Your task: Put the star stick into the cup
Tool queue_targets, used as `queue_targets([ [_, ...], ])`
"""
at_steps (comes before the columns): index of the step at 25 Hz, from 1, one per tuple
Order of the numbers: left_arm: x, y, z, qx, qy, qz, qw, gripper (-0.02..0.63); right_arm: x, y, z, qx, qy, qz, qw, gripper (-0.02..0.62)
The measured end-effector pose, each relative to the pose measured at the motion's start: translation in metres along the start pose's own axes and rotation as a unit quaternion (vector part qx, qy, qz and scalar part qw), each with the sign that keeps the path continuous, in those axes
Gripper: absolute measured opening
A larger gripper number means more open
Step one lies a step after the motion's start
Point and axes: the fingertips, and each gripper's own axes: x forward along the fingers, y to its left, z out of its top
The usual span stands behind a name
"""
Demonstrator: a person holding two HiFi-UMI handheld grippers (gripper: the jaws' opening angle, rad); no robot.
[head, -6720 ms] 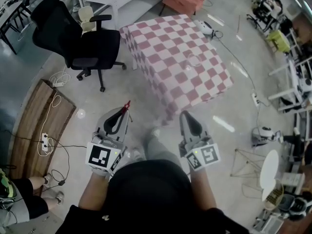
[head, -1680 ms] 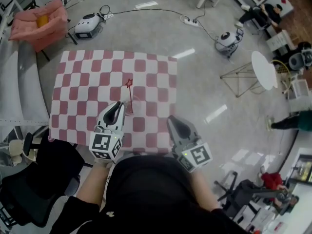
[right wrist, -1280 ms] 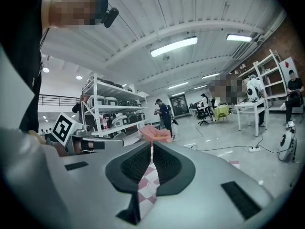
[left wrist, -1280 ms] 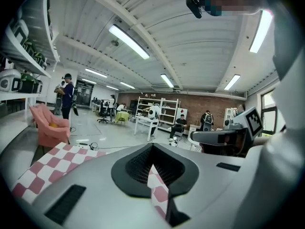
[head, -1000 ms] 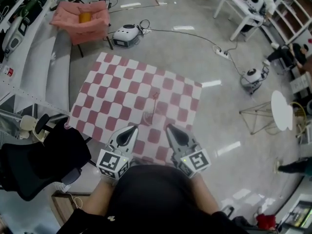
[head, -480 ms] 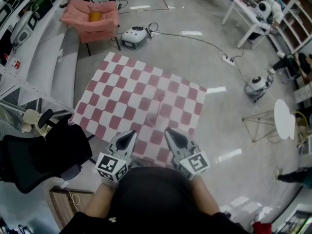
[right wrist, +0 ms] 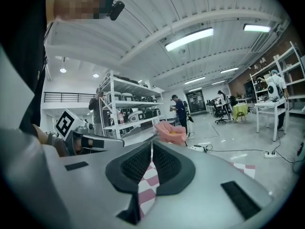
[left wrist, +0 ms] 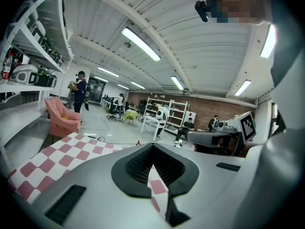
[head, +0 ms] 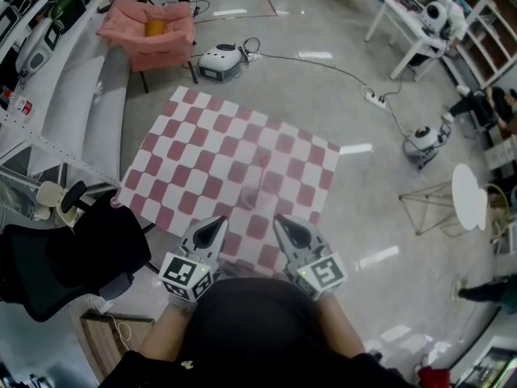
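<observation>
The table under a red-and-white checked cloth [head: 194, 160] lies just ahead of me in the head view. A clear cup [head: 252, 195] stands near its middle, faint against the cloth. The thin red star stick [head: 261, 166] stands in the cup, star end up and leaning away from me. The star's tip [left wrist: 138, 142] peeks over the jaws in the left gripper view. My left gripper [head: 216, 221] and right gripper [head: 282, 220] hover side by side over the table's near edge, short of the cup. Both are shut with nothing in them.
A black office chair [head: 69, 253] stands close at my left. Beyond the table are a pink armchair [head: 147, 29] and a white device [head: 220, 60] with a cable on the floor. White shelving [head: 48, 95] runs along the left; a round white table [head: 467, 197] is at right.
The left gripper carried the star stick to the table and let go of it in the cup. Both grippers have since drawn back to the near edge.
</observation>
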Motion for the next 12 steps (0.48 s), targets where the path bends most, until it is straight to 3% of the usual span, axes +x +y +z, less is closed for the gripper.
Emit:
queue_targets([
  [12, 0.0031, -0.0018, 0.0027, 0.014, 0.003, -0.006, 0.9999, 0.041, -0.0065, -0.0003, -0.0013, 0.0, 0.003, -0.012, 1.0, 0.028],
])
